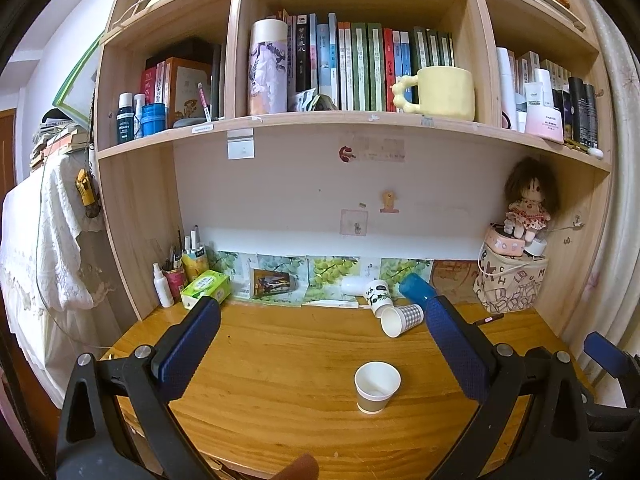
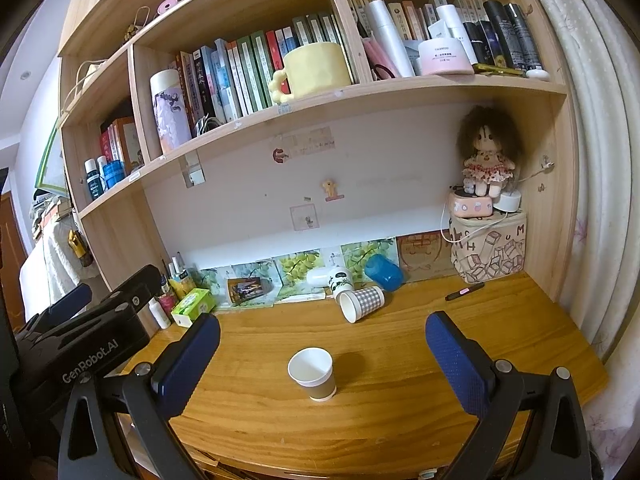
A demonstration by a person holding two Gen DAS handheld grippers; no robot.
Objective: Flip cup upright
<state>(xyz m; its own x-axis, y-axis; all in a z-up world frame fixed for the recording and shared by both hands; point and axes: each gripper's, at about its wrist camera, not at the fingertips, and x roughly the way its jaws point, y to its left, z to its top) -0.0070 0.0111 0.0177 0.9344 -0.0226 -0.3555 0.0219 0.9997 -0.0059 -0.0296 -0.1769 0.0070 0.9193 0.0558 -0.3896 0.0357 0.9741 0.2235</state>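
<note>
A white paper cup with a brown band [image 1: 376, 386] stands upright on the wooden desk [image 1: 280, 368], mouth up; it also shows in the right wrist view [image 2: 312, 373]. A checkered paper cup [image 1: 401, 319] lies on its side near the back, mouth toward me, also seen in the right wrist view [image 2: 361, 303]. A panda-print cup [image 1: 377, 295] and a blue cup [image 1: 416, 289] lie behind it. My left gripper [image 1: 322, 344] is open and empty above the desk, the upright cup between and below its fingers. My right gripper [image 2: 322, 344] is open and empty.
A green tissue box [image 1: 206, 286], a spray bottle [image 1: 163, 286] and a pen holder stand at the back left. A patterned fabric box [image 2: 488, 250] with a doll [image 2: 488, 156] sits back right. A black pen [image 2: 464, 291] lies nearby. Shelves with books hang above.
</note>
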